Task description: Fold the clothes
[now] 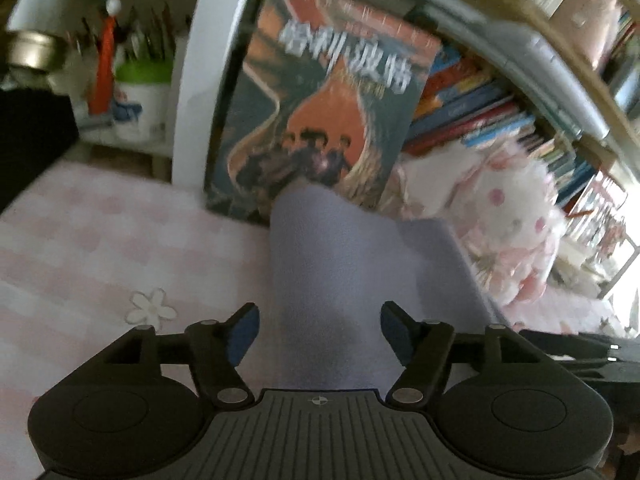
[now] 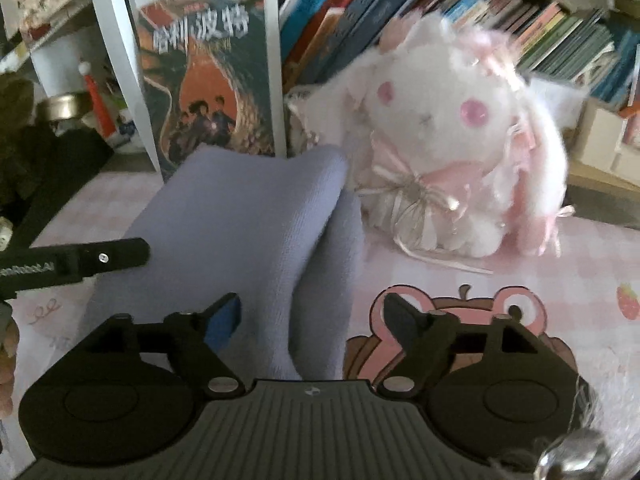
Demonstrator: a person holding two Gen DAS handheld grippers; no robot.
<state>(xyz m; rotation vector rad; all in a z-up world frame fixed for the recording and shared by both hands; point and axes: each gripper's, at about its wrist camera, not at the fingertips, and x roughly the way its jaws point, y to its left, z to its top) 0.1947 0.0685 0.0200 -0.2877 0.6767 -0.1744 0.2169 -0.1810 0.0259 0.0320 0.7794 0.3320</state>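
A lavender cloth (image 1: 340, 272) lies on the pink checked table cover, folded over with a raised rounded fold (image 2: 248, 216). My left gripper (image 1: 318, 330) is open, its blue-padded fingers spread on either side of the cloth's near end, not gripping it. My right gripper (image 2: 312, 316) is open too, with the cloth's near folded edge lying between its fingers. A finger of the left gripper (image 2: 100, 258) shows in the right wrist view, at the cloth's left edge.
A tall book (image 1: 320, 100) stands upright just behind the cloth. A white and pink plush rabbit (image 2: 452, 140) sits to the cloth's right. Shelves of books (image 2: 520, 12) fill the back. A pencil cup (image 1: 140, 92) stands back left.
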